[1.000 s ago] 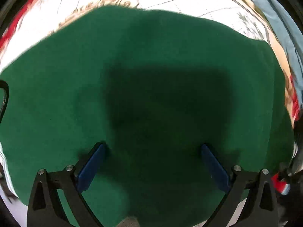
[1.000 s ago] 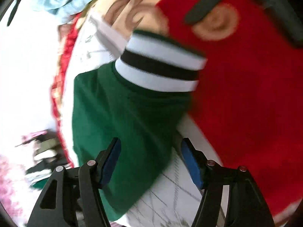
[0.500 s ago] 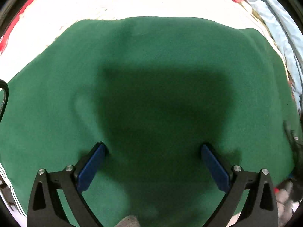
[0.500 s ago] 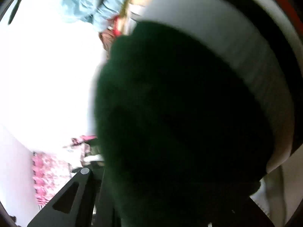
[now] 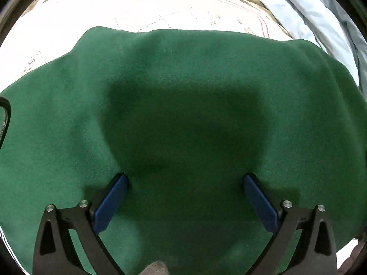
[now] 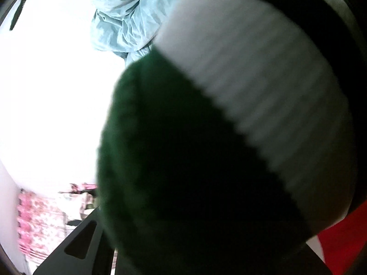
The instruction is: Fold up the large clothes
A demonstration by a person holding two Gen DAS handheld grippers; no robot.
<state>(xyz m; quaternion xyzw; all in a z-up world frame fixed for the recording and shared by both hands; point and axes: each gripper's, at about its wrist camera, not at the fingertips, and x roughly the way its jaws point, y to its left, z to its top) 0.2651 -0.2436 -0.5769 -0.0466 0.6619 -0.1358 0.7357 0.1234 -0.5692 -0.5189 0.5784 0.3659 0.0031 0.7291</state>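
Green sweater (image 5: pixel 183 105) is lying spread on the bed (image 5: pixel 142 6), directly under the left gripper (image 5: pixel 184 183), whose jaws are gaping wide. Its striped cuff (image 6: pixel 263 87) is smothering the right gripper's lens; that grip cannot be told.

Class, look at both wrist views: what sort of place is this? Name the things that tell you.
Probably a bedroom. A green garment is spread on a quilted, floral-bordered bedspread, with crumpled light blue bedding heaped beside it.

Left gripper (image 5: pixel 184 194) wide apart
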